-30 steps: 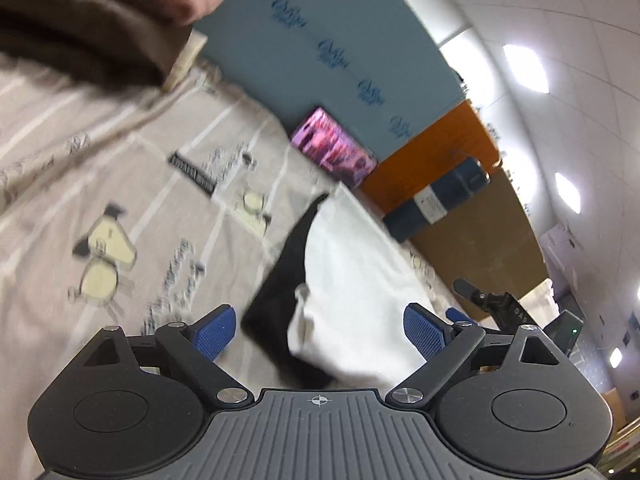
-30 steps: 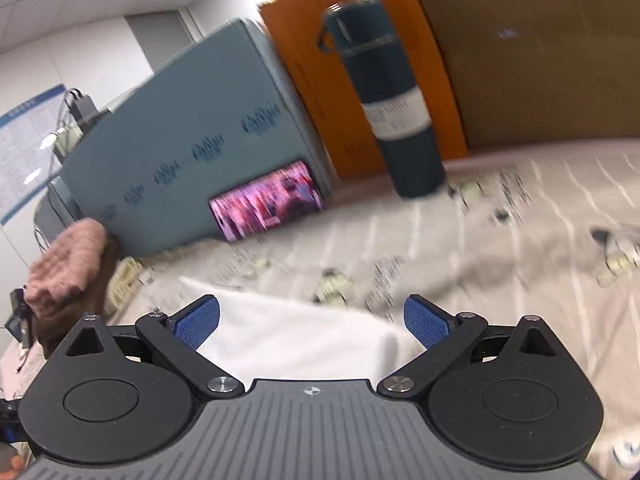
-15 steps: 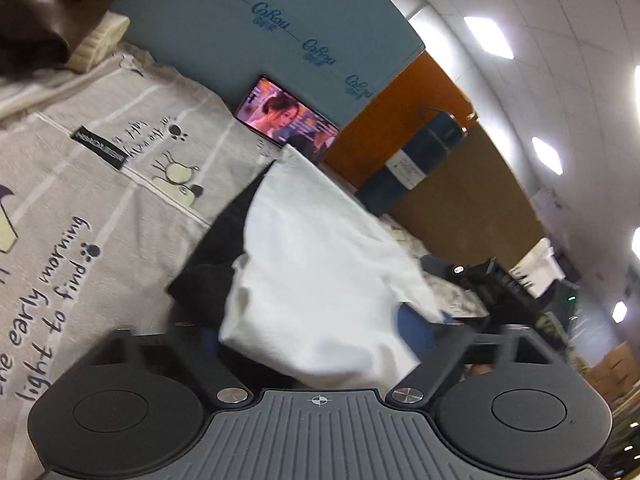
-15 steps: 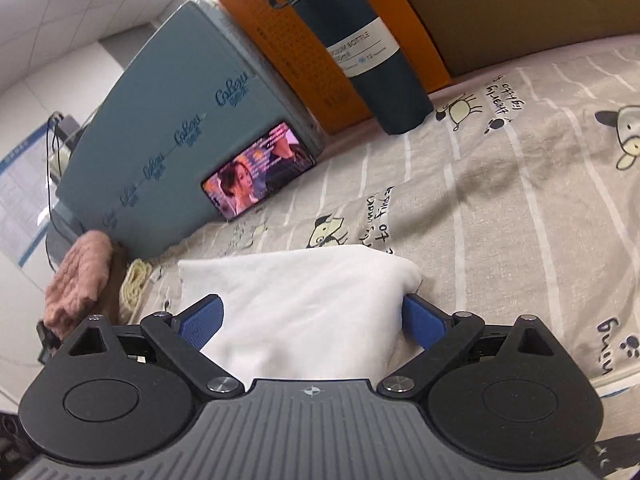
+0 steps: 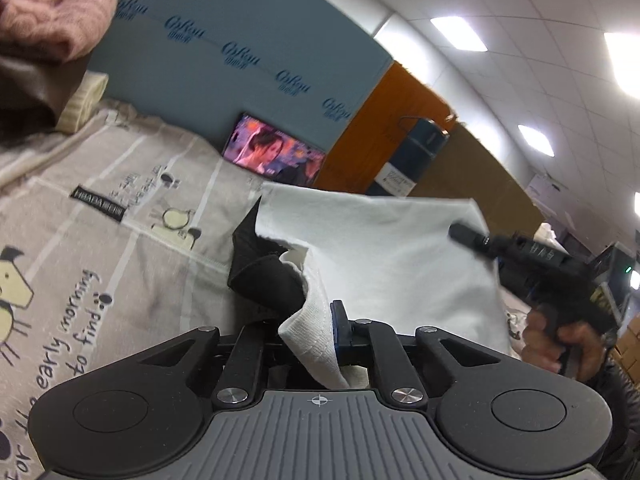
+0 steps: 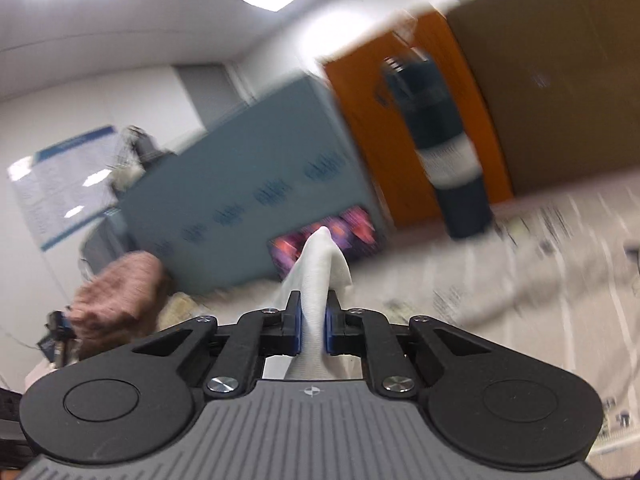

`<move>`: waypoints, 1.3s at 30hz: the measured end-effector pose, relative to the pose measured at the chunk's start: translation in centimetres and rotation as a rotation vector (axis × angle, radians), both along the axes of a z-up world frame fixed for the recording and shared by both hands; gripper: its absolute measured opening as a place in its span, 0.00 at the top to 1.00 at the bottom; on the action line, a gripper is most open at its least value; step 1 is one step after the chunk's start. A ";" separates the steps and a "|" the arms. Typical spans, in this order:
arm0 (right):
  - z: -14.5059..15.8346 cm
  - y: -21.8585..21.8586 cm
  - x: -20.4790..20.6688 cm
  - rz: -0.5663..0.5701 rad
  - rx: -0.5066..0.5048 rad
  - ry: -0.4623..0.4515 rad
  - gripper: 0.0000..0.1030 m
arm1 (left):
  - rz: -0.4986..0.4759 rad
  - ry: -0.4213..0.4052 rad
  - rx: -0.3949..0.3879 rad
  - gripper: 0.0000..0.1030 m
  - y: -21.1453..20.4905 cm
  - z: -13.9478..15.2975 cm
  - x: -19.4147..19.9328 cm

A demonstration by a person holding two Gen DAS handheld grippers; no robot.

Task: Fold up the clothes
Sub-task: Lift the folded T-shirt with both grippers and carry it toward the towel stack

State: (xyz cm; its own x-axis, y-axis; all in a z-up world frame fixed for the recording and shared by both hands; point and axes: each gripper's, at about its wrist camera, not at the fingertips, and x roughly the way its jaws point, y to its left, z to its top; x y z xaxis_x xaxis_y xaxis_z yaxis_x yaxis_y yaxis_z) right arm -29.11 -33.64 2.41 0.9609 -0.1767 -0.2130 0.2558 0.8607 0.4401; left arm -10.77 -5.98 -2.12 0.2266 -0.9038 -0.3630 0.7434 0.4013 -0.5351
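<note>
Underneath, printed bedsheet (image 5: 120, 208); office ceiling (image 5: 520, 20).

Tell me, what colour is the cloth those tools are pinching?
White cloth, with a black part beside it; clearest in the left wrist view.

The garment (image 5: 384, 248) lies on the bedsheet (image 5: 120, 216), before the phone (image 5: 276, 154) and the bottle (image 5: 412, 156).

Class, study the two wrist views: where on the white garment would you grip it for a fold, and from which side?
Grip the white garment at its two near corners, approaching from the near edge. Both bunch into thin folds that jaws can close on, as the left gripper and right gripper show.
</note>
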 end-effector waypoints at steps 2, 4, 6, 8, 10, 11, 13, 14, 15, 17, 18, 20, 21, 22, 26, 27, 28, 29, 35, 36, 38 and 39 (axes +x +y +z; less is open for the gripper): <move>1.3 1.1 0.0 0.016 -0.029 -0.030 0.90 | -0.007 -0.017 -0.017 0.90 0.6 0.4 0.0; 2.3 2.1 0.2 0.034 -0.045 -0.052 0.90 | -0.003 -0.032 -0.034 0.90 1.5 0.9 0.1; 3.0 2.9 0.7 0.054 -0.052 -0.063 0.90 | 0.010 -0.046 -0.050 0.90 2.6 1.3 0.3; 3.6 3.7 1.5 0.074 -0.053 -0.069 0.90 | 0.035 -0.068 -0.064 0.90 3.9 1.9 0.7; 4.3 4.5 2.7 0.103 -0.055 -0.079 0.90 | 0.064 -0.091 -0.083 0.90 5.3 2.5 1.0; 4.6 5.0 3.4 0.117 -0.056 -0.084 0.90 | 0.082 -0.108 -0.095 0.90 6.0 2.8 1.3; 5.4 5.9 4.8 0.164 -0.059 -0.106 0.90 | 0.122 -0.144 -0.122 0.90 7.7 3.6 1.7; 5.9 6.5 5.7 0.187 -0.065 -0.118 0.90 | 0.142 -0.164 -0.135 0.90 8.6 4.0 2.0; 6.3 7.1 6.7 0.209 -0.071 -0.131 0.90 | 0.162 -0.190 -0.141 0.90 9.4 4.4 2.3; 7.4 8.4 8.8 0.252 -0.088 -0.155 0.90 | 0.203 -0.244 -0.153 0.90 11.1 5.3 2.9; 8.0 9.1 10.0 0.272 -0.099 -0.166 0.90 | 0.231 -0.282 -0.157 0.90 11.9 5.8 3.2; 9.4 10.6 12.6 0.312 -0.124 -0.194 0.91 | 0.292 -0.356 -0.169 0.90 13.5 7.1 4.0; 10.1 11.4 13.9 0.331 -0.138 -0.208 0.90 | 0.324 -0.393 -0.176 0.90 14.3 7.7 4.5; 10.9 12.3 15.3 0.348 -0.153 -0.224 0.90 | 0.357 -0.430 -0.182 0.90 15.0 8.4 4.9; 13.9 15.2 21.1 0.402 -0.194 -0.294 0.91 | 0.506 -0.587 -0.189 0.90 17.3 11.1 6.8; 14.4 15.7 22.7 0.405 -0.194 -0.302 0.91 | 0.546 -0.617 -0.188 0.90 17.7 11.7 7.2; 14.9 16.2 24.2 0.409 -0.193 -0.311 0.91 | 0.589 -0.648 -0.182 0.90 18.1 12.1 7.8; 15.1 16.6 25.8 0.411 -0.189 -0.316 0.91 | 0.631 -0.675 -0.175 0.90 18.4 12.4 8.4; 12.4 17.1 35.2 0.383 -0.145 -0.211 0.90 | 0.770 -0.642 -0.062 0.89 18.2 10.5 13.9; 11.5 17.0 36.7 0.374 -0.134 -0.177 0.90 | 0.779 -0.617 -0.038 0.89 17.9 9.8 14.9; 9.6 16.9 39.2 0.355 -0.143 -0.104 0.90 | 0.784 -0.552 -0.003 0.89 17.6 8.5 16.8; 8.6 16.8 40.4 0.346 -0.150 -0.067 0.90 | 0.778 -0.513 0.000 0.89 17.7 7.9 17.5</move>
